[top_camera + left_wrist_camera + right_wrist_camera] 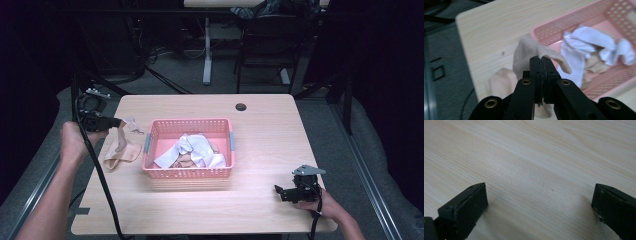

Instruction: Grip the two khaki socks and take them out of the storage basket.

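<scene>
1. Your left gripper [116,122], at the table's left edge: jaws pressed together on a fold of a beige cloth [531,51]. The left gripper view shows the fabric pinched between the pads and drooping over to either side.
2. The beige cloth [121,150]: its upper end is lifted in your grip; the rest trails down onto the table [260,130], just beside the left wall of the pink basket [190,172] and outside it.
3. Contents of the pink basket: crumpled white cloths [192,150] lying over more beige fabric, heaped loosely toward the front.
4. Your right gripper [280,191], near the front right corner: jaws spread wide over bare wood, holding nothing, well apart from the basket.
5. Handling, as judged: the cloth looks light, limp and thin. It will sag, swing and drag wherever unsupported, so a single pinch lifts only part of it.
6. Where to take hold: grip a bunched fold rather than a single edge; a thin edge may slip from the pads.
</scene>
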Action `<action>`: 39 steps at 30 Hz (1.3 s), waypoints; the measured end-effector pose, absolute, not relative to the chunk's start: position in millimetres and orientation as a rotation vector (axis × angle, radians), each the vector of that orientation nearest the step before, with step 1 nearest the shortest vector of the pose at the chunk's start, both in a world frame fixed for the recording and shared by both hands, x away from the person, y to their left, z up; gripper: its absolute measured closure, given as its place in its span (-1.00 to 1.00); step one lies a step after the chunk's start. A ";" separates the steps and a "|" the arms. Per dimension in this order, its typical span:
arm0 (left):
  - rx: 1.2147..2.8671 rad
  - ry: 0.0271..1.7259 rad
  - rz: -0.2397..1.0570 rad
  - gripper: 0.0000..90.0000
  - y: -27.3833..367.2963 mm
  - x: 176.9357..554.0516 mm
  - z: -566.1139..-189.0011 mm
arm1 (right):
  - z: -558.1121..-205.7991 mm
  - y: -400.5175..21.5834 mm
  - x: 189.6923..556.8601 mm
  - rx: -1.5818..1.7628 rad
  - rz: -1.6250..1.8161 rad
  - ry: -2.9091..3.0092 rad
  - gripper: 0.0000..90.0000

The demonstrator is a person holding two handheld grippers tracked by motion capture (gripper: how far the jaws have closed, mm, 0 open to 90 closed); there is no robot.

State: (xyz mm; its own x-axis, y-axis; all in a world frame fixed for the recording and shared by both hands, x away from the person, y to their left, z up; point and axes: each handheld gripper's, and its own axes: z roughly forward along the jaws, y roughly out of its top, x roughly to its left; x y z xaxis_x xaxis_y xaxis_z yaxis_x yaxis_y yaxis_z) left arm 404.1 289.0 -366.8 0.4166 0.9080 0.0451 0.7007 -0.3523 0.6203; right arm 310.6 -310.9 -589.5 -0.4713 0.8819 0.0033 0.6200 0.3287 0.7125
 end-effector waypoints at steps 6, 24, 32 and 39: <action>2.133 1.426 0.540 0.97 307.1 403.4 -372.6 | -589.4 -310.9 310.7 1.329 0.929 2.214 -1.00; 2.131 1.549 0.411 0.97 331.1 409.6 -431.1 | -589.5 -311.2 310.9 1.327 0.926 2.218 -1.00; 2.151 1.573 0.293 0.96 328.7 413.8 -466.8 | -589.5 -311.2 310.9 1.327 0.926 2.218 -1.00; 2.158 1.584 0.194 0.92 323.7 410.7 -495.1 | -589.5 -311.2 310.9 1.327 0.926 2.218 -1.00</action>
State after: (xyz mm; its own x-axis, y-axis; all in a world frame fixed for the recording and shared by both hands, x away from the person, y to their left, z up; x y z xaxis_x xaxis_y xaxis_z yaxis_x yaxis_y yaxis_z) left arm 410.7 323.7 -495.1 0.3298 0.9320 -0.1506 0.8682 -0.2367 0.4361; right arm 310.9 -311.2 -589.5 -0.4734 0.8808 0.0019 0.6204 0.3319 0.7105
